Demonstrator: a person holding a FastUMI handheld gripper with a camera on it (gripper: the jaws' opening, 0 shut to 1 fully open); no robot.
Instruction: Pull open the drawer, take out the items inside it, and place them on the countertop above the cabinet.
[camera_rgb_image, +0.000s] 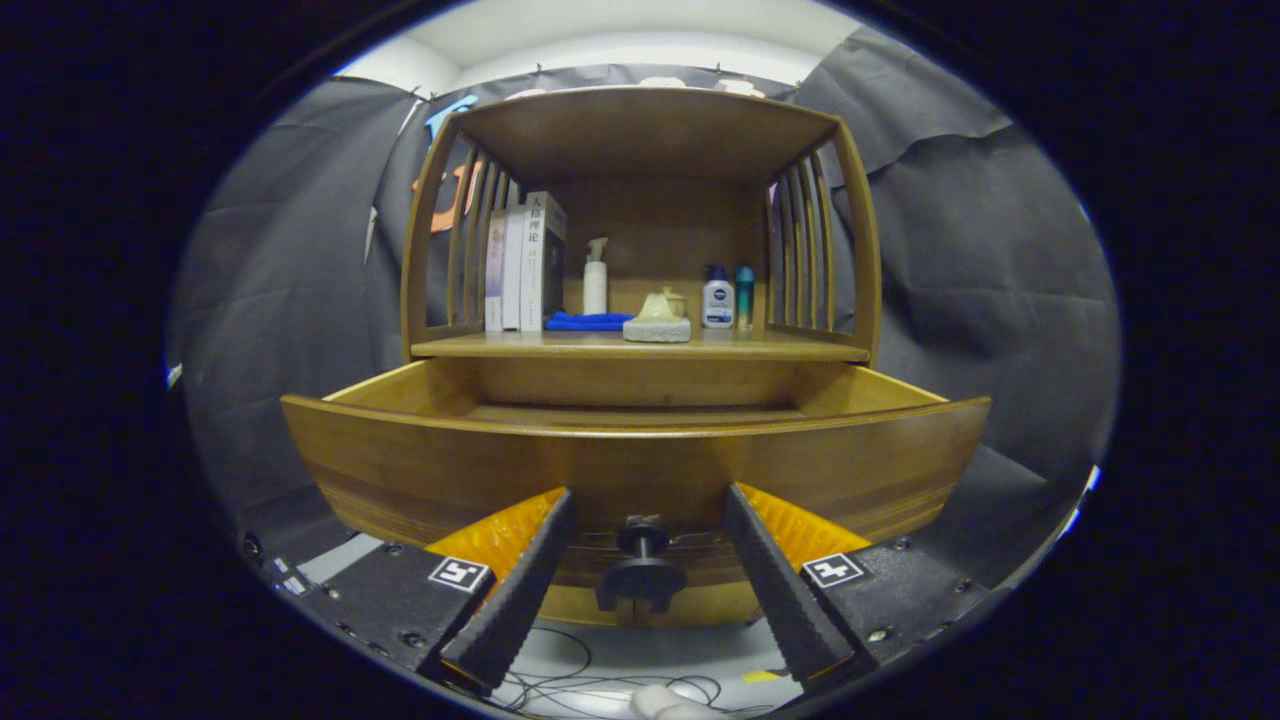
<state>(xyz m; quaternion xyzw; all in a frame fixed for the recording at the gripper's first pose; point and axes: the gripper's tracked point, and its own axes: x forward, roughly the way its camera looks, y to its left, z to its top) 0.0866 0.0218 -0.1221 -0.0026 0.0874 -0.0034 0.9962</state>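
Gripper (645, 500) fingers spread apart, not clamped on anything; dark round drawer knob (641, 566) sits between them, low on the drawer front, touching neither finger.

Wooden drawer (450, 470) pulled out toward the camera; curved front panel just ahead of the fingertips, side walls running back to the cabinet (640, 250); inside floor only partly seen over the front rim, contents can't be told from this angle.

Countertop (760, 347) directly above the drawer, under the cabinet's top board, slatted sides L and R. On it, L to R: three upright books (520, 262) against the L slats; blue cloth (586, 321) lying flat just R of the books; white spray bottle (595, 276) farther back behind the cloth; pale soap-like lump on a small dish (657, 318) near the front edge, about centre; white bottle w/ dark cap (717, 298) and teal bottle (745, 284) side by side near the R slats.

Black cloth booth wall (980, 260) behind and to both sides of the cabinet. Thin cables (590, 688) on the light floor below the drawer, near side; pale rounded bit (665, 702) at the very bottom, maybe a fingertip, can't tell.
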